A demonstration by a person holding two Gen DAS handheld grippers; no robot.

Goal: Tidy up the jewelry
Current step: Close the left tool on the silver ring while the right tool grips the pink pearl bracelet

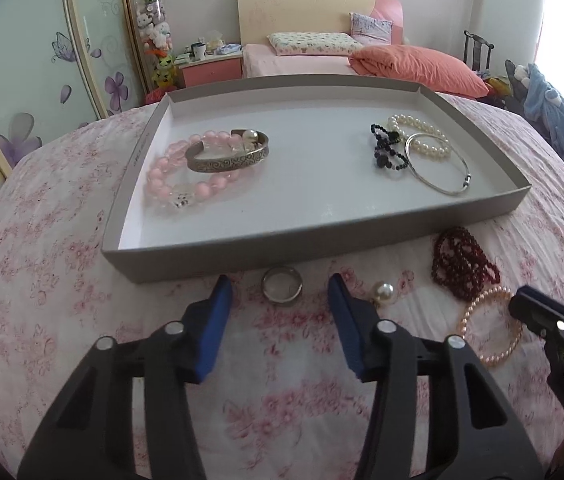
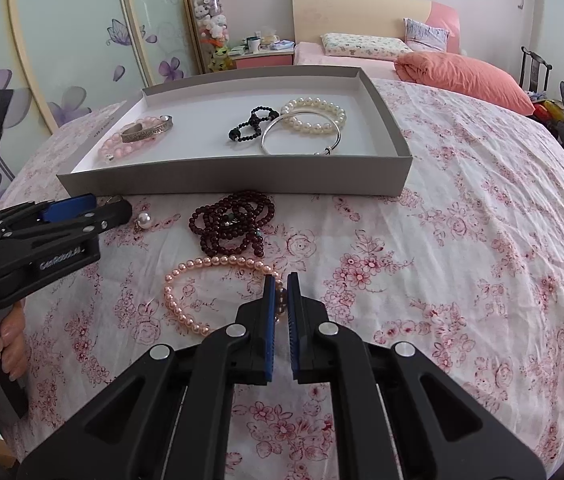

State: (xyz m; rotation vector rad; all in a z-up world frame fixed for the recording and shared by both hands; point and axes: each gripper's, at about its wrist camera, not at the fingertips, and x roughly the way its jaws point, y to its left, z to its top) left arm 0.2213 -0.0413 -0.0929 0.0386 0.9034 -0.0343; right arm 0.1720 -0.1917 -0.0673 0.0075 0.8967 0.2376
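Now the grey tray [image 1: 186, 264] lies on the flowered bedspread [image 2: 461, 260], with several bracelets inside. Right gripper [image 2: 281, 282] is clamped on the pink pearl bracelet [image 2: 186, 312] beside the dark red beads [image 2: 234, 220]. Left gripper [image 1: 280, 286] stands apart around the silver ring [image 1: 282, 289], before the tray.

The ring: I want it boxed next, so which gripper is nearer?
Left. The left gripper straddles the ring; the right gripper is off at the pink pearl bracelet.
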